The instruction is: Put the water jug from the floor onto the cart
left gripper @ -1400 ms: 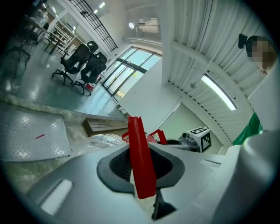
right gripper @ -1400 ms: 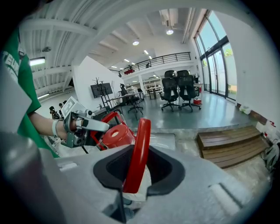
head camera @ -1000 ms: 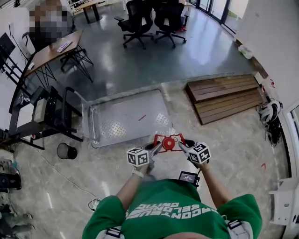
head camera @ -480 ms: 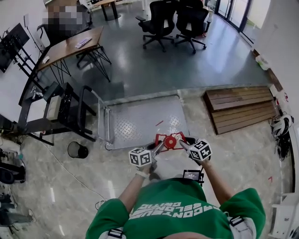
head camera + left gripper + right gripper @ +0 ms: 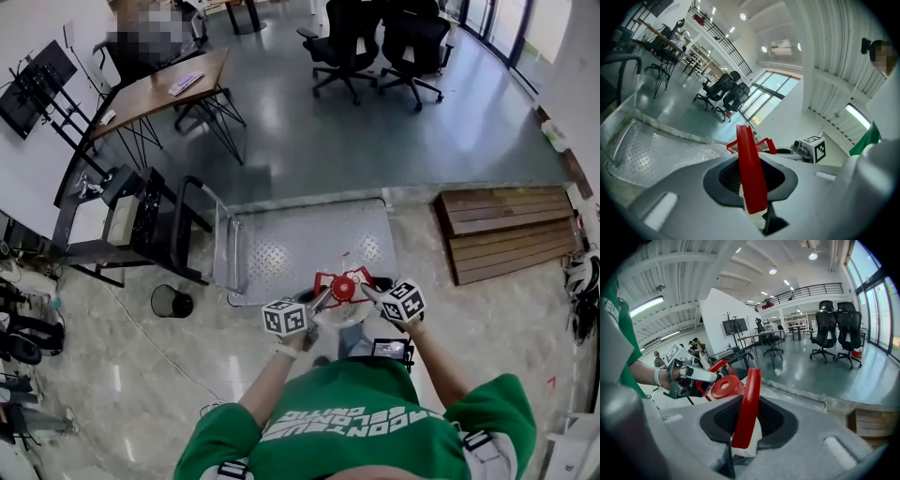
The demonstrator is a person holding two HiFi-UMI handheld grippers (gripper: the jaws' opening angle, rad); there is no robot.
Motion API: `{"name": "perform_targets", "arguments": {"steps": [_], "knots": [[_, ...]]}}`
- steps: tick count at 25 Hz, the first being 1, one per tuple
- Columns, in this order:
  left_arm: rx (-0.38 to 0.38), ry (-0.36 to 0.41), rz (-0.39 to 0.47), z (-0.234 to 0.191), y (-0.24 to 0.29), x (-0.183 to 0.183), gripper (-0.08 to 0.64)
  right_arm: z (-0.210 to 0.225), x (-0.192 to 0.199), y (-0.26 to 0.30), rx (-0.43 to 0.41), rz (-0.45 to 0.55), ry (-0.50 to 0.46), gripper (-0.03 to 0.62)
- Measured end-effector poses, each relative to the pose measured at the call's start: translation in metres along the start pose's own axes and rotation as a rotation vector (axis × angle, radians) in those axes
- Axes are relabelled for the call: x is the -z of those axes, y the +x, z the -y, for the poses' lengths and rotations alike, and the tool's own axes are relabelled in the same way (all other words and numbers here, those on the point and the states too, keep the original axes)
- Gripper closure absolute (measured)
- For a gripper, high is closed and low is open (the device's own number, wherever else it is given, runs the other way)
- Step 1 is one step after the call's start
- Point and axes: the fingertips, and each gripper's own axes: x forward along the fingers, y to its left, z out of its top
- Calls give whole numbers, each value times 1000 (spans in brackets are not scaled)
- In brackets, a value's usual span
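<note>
Both the left claw (image 5: 316,298) and the right claw (image 5: 368,290) hold the water jug (image 5: 340,304) up off the floor, right at the near edge of the cart (image 5: 300,242). A second ago we stood farther back from the cart, and now it is closer to us. We cannot tell how much water is in the jug. A black bin (image 5: 172,301) sits left of the cart, and we cannot see inside it. Each claw is pinched tight on the jug's thin red handle (image 5: 750,173), one on each side.
</note>
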Motion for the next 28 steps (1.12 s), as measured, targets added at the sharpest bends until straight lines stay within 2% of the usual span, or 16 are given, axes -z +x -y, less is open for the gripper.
{"name": "perform_targets", "arguments": {"steps": [11,17,22,28], "knots": [[-84,-115,84,-65,65,-60,497,91,-49,65,-125,-29,-24,522],[-144,-130,121,-91,98,-81,506,132,-76,87,-168,-24,-58,528],[-171,-128,123,-121,105,-115,506,148,-112,116,-187,-27,-83,528],[-184,-195,83,-152,116,-105,508,161,-95,148,-198,-118,-37,528]]}}
